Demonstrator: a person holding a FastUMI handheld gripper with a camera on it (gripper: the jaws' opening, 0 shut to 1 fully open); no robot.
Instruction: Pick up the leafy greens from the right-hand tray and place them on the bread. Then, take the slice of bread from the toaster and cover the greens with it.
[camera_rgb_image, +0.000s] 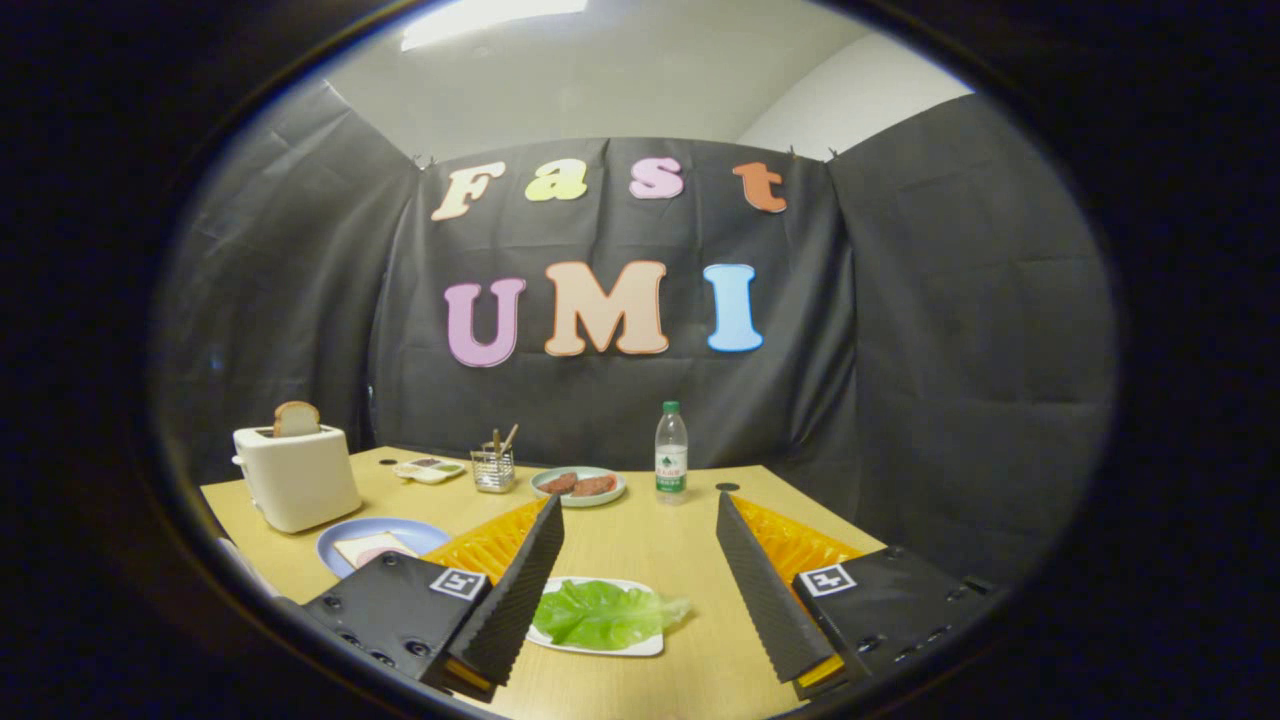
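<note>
The gripper (640, 560) hangs above the near edge of the bench (650, 540) with its ribbed, wedge-shaped fingers spread wide and holding nothing — a stance that suits lining up on something flat and soft. Between them, nearer the left finger, the leafy greens (600, 613) lie crinkled and limp on a small white tray (640, 645), the leaf's tip spilling over the tray's right rim, which gives an edge to pinch.

Left of the left finger sits a round blue plate (400, 530) with a pale square slice of bread (368, 549) flat on it, ready as the base. Just beyond stands a smooth cream toaster (297, 476), a brown-crusted bread slice (296, 419) poking upright from its slot — easy to grasp later.

Farther back stand a wire holder (493, 470), a plate of reddish slices (578, 486) and a clear plastic bottle (671, 453).
</note>
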